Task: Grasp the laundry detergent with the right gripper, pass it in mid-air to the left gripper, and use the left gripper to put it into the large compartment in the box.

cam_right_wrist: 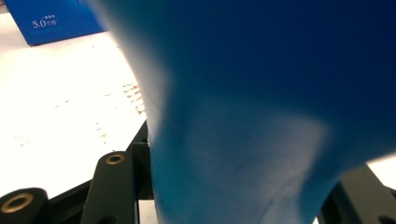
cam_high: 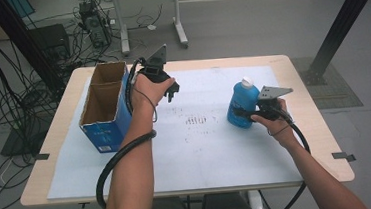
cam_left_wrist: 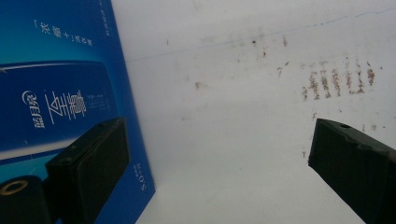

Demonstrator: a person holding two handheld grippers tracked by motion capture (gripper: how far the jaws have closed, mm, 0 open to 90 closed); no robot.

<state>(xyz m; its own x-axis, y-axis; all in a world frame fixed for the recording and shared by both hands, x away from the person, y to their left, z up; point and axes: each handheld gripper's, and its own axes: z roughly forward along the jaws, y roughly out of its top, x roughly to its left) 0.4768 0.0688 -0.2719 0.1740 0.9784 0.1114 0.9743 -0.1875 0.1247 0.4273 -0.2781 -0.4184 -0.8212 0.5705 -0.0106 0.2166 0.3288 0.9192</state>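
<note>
Up in the high view, the right gripper (cam_high: 248, 113) is clamping a blue bottle (cam_high: 241, 105) at centre right of the frame, standing on the white mat (cam_high: 202, 153). The left gripper (cam_high: 171, 91) is hanging at upper centre, just beside an open box (cam_high: 104, 107) at the left.

Moving to the left gripper view, its jaws are standing wide with nothing between them, the box (cam_left_wrist: 60, 93) filling the left side and smudged mat (cam_left_wrist: 243, 116) the rest.

Closing with the right gripper view, the bottle (cam_right_wrist: 261, 107) is pressing between both jaws, blurred and very near. The grip seems to be sitting low on a rounded body, so the bottle could be tipping or sliding out once lifted, and could be catching the box rim if carried too low.
</note>
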